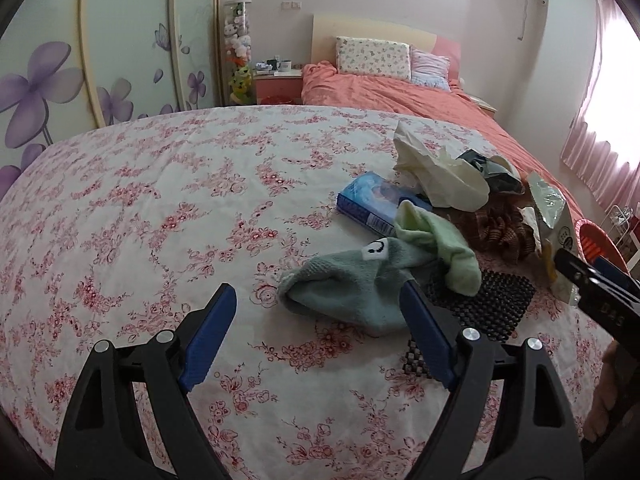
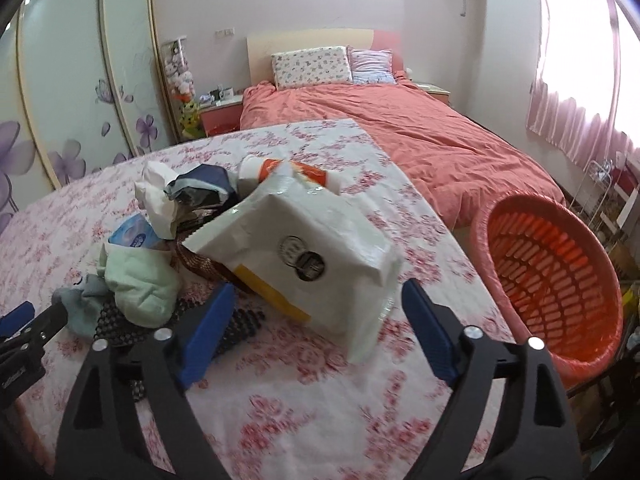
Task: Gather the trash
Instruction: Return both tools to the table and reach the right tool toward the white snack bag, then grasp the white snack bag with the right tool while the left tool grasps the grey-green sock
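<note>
**Trash heap on the flowered desk, both grippers empty**

Your left gripper (image 1: 318, 300): fingers spread wide, holding nothing. Its right finger lies against the edge of a grey-blue sock (image 1: 352, 284); whether it touches, you cannot tell.

Your right gripper (image 2: 318, 300): fingers spread wide, nothing held. A white paper bag (image 2: 312, 248) sits tilted just ahead of them, its near corner dipping between the tips, pads clear of it.

Items on the desk (image 1: 140, 200), under a pink-flowered cloth:
- White paper bag, with a yellow band and a round dark stamp, at the right end of the heap.
- Crumpled cream paper (image 1: 436, 168), at the back.
- Dark crumpled wrapper (image 1: 492, 172), beside the paper.
- Blue packet (image 1: 372, 204), lying flat.
- Pale green sock (image 1: 440, 244), over the packet's corner.
- Black beaded mat (image 1: 484, 300), under the socks.
- White and orange tube (image 2: 288, 172), behind the bag.

Beside the desk, to your right: an orange basket (image 2: 560, 280), tilted toward you, near the bag.

Behind: a bed (image 2: 400, 132) with a coral cover.
</note>
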A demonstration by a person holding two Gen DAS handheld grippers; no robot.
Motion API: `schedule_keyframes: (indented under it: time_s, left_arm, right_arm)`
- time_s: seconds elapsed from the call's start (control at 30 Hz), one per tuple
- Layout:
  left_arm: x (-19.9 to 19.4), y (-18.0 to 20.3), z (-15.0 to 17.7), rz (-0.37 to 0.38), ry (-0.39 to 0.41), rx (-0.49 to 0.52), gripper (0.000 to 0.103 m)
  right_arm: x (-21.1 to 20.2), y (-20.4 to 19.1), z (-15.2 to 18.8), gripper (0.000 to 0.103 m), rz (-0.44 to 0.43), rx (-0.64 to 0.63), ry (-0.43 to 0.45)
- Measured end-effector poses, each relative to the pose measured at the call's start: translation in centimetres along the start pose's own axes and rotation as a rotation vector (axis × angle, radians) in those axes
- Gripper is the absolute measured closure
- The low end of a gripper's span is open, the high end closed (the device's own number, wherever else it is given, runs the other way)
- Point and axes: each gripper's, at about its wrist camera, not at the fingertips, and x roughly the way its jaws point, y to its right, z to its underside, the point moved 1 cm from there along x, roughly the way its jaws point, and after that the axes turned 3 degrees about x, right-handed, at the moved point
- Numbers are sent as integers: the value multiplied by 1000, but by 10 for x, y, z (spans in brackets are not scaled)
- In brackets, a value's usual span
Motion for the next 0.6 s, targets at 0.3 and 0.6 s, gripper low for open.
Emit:
schedule_keyframes:
  time_s: [0.3, 0.6]
  left_arm:
    - [9, -6, 0, 5, -22, -20, 20]
    - [12, -3, -1, 5, -22, -6, 20]
  right_arm:
    - [22, -7, -9, 24, 85, -10, -47]
    - [16, 27, -10, 78, 12, 103, -41]
